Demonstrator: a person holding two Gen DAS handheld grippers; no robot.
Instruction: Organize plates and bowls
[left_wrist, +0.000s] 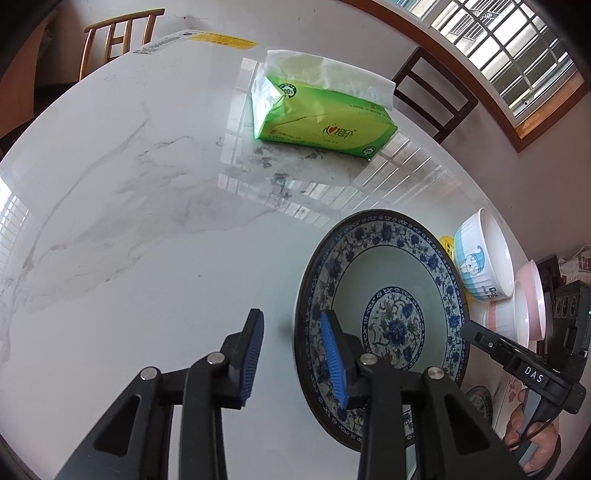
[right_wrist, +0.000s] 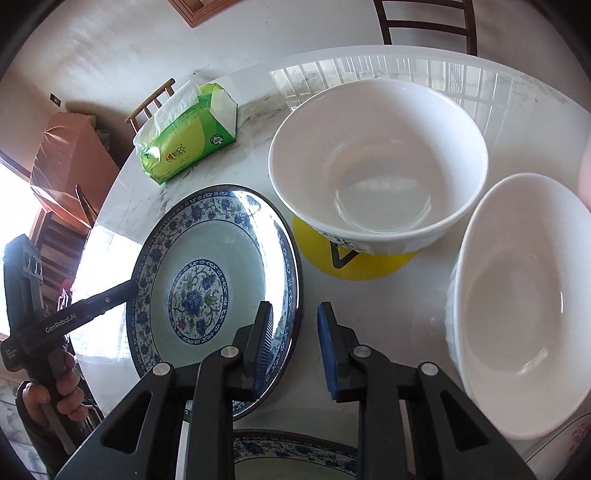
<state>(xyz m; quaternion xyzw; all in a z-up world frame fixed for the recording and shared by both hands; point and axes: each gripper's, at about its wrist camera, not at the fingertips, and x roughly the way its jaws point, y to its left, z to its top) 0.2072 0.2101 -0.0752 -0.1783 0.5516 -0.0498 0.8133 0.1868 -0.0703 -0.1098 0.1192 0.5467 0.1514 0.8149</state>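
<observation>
A blue-and-white floral plate (left_wrist: 391, 295) (right_wrist: 207, 266) lies on the white marble table (left_wrist: 147, 240), partly over a second patterned plate (right_wrist: 295, 450). My left gripper (left_wrist: 291, 354) straddles its left rim: one blue pad stands outside the rim, the other over the plate's inside, with gaps showing. My right gripper (right_wrist: 295, 350) straddles the opposite rim the same way, and table shows between the rim and the outer pad. A white bowl with a blue cartoon (left_wrist: 480, 258) (right_wrist: 376, 162) sits on a yellow sticker (right_wrist: 351, 258). A pink-ribbed bowl (left_wrist: 517, 314) (right_wrist: 517, 306) lies beside it.
A green tissue pack (left_wrist: 321, 114) (right_wrist: 184, 144) lies farther back on the table. Another pink bowl (left_wrist: 532, 280) sits behind the ribbed one. Chairs (left_wrist: 118, 37) (right_wrist: 428, 22) stand around the round table edge. A hand (right_wrist: 55, 398) holds the left gripper's handle.
</observation>
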